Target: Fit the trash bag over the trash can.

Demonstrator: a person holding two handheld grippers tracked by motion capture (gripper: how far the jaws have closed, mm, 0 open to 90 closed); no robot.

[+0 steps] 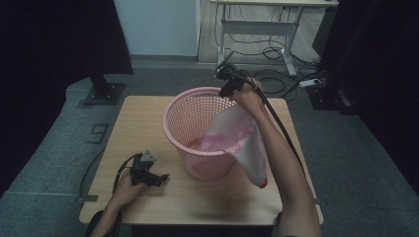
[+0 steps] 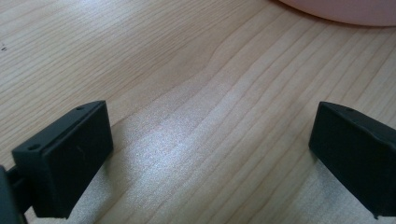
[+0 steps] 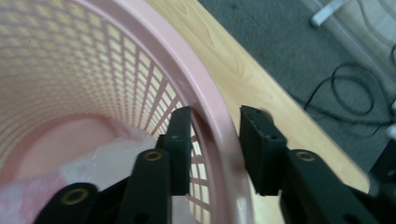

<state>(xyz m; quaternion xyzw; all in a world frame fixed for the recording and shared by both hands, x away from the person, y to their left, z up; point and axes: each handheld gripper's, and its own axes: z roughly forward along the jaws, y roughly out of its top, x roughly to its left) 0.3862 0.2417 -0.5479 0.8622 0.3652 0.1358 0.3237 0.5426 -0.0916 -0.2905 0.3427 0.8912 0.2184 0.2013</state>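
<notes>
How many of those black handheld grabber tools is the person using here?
2. The left gripper rests low on the table, jaws apart; the right gripper straddles the far rim of the pink basket.

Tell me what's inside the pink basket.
A pink-tinted clear plastic bag lies partly inside the basket and drapes over its near rim. The bag covers part of the basket floor; nothing else shows.

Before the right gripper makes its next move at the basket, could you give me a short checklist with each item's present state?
1. Right gripper straddles the pink basket rim, one jaw inside, one outside: ok.
2. Jaws pressing on the rim: cannot tell.
3. Plastic bag fitted over the rim: not ok, it hangs partly inside, partly down the outside.
4. Basket upright on the table: ok.
5. Left gripper open, nothing between its jaws, low over the wood: ok.
</notes>
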